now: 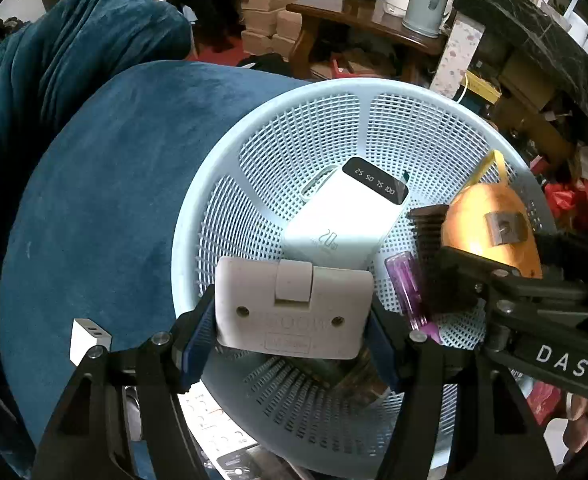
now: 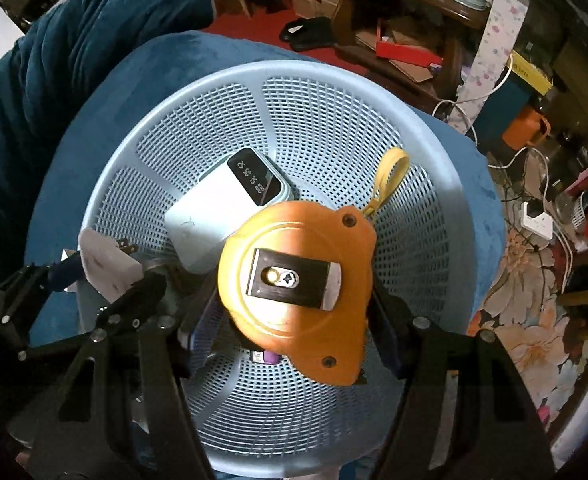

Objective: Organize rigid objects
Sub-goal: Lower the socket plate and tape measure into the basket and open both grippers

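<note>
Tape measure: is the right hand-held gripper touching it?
Touching. The right wrist view shows the right hand-held gripper clamping both sides of the orange tape measure.

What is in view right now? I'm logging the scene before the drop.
basket: one, pale blue, on the blue cushion
power bank: one, white, in the basket
screwdriver: one, purple handle, in the basket
tape measure: one, orange, held over the basket
wall plug adapter: one, off-white, held over the basket
small charger: one, white, on the cushion
left gripper: black, gripping the adapter
right gripper: black, gripping the tape measure
</note>
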{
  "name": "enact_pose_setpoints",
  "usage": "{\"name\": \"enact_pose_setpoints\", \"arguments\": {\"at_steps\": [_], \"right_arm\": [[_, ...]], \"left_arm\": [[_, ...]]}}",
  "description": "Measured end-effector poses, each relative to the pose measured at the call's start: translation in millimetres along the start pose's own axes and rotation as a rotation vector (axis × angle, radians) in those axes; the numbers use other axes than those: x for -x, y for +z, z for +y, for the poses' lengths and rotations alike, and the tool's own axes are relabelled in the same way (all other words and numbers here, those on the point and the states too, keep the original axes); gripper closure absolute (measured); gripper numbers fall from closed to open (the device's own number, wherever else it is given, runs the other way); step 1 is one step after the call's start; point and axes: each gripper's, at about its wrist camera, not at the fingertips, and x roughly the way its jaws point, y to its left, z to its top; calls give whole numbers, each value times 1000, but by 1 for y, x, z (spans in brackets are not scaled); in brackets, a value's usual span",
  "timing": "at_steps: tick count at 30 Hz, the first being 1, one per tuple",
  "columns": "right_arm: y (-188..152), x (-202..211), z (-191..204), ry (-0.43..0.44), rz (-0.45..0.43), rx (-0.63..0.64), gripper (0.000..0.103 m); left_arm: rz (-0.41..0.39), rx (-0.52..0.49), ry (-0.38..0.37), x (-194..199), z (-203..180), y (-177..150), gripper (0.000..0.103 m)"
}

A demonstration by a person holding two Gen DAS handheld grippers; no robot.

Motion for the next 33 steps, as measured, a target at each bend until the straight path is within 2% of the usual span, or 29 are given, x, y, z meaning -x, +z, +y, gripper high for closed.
{"name": "enact_pose_setpoints", "arguments": {"at_steps": [7, 11, 15, 16, 20, 27, 31, 32, 33], "right_arm": [[1, 0, -3, 11, 5, -8, 36], [3, 8, -10, 38, -26, -44, 35], [5, 23, -24, 45, -90, -107, 23], [5, 25, -28, 44, -101, -125, 19], [6, 27, -36, 87, -115, -168, 18], [5, 39, -37, 79, -156, -173, 18], [2, 46, -47, 43, -180, -209, 15], [2, 45, -49, 39, -176, -217, 15], [1, 43, -52, 32, -166, -224, 14]], "left_arm": [[6, 11, -9, 1, 0, 1, 35], [3, 9, -18, 2, -3, 2, 35], [-4, -5, -42, 3, -11, 3, 34], [-4, -11, -50, 3, -14, 4, 35], [-5, -39, -96, 3, -31, 6, 35], [-1, -41, -183, 5, -53, 11, 35], [6, -70, -218, 4, -65, 11, 35], [6, -75, -219, 4, -67, 12, 32], [10, -75, -219, 4, -68, 12, 24]]}}
